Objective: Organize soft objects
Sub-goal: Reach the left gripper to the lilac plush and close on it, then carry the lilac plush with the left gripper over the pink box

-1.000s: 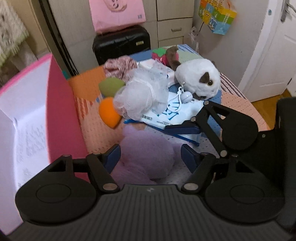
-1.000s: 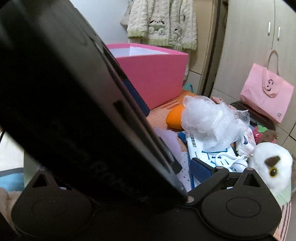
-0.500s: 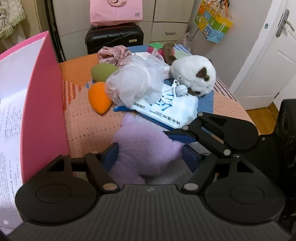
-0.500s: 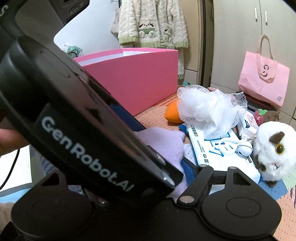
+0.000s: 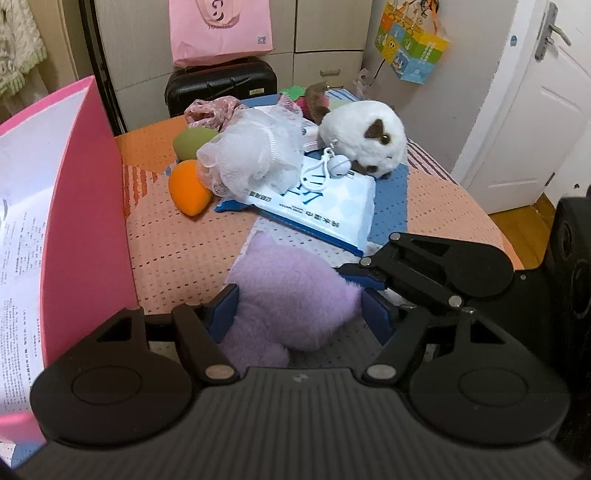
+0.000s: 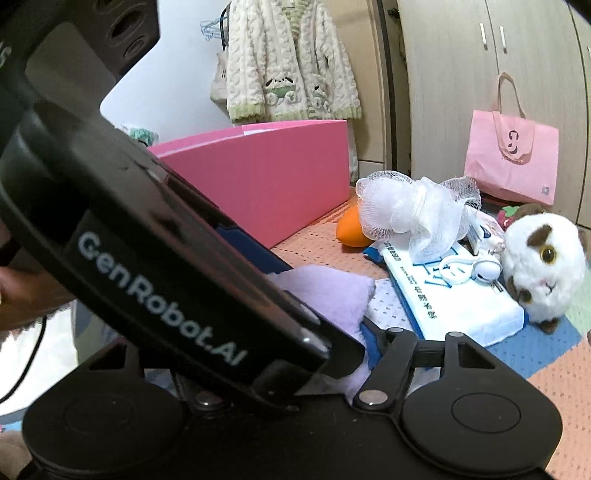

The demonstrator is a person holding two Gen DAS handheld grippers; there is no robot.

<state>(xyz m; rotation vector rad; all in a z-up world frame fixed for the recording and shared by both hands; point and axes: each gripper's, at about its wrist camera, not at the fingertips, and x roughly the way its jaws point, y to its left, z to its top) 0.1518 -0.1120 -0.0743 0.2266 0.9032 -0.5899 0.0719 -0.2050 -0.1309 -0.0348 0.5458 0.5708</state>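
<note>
Left wrist view: left gripper (image 5: 301,314) straddles the purple plush (image 5: 291,295), one blue finger pad on each flank of it; both pads touch the fur, so the fingers are clamped on the plush. The plush lies on the desk (image 5: 177,251), on its orange dotted cover, at 6 o'clock of the pile.

The right gripper (image 5: 373,275) comes in from 3 o'clock, its blue fingers (image 5: 360,277) touching the plush's right edge. In the right wrist view the left gripper's black body covers most of the field, including one finger; only one blue finger (image 6: 373,341) shows against the plush (image 6: 325,291). Cannot tell whether the right fingers are clenched or released.

Pink box (image 5: 92,192) stands at 9 o'clock of the plush, open, printed paper inside.

Pile at 12 o'clock of the plush:
- wet-wipes pack (image 5: 325,210), flat, white and blue
- white mesh bath pouf (image 5: 255,155) resting on the pack's far-left corner
- orange sponge (image 5: 186,190) just beside the pouf at its 8 o'clock; green sponge (image 5: 194,142) behind it
- white round plush toy (image 5: 365,138) with brown patches at 1 o'clock, touching the pack's far edge
- small white bell charm (image 5: 340,166) on a loop, lying on the pack

Pink paper bag (image 5: 221,29) sits on a black suitcase (image 5: 221,86) behind the desk.
</note>
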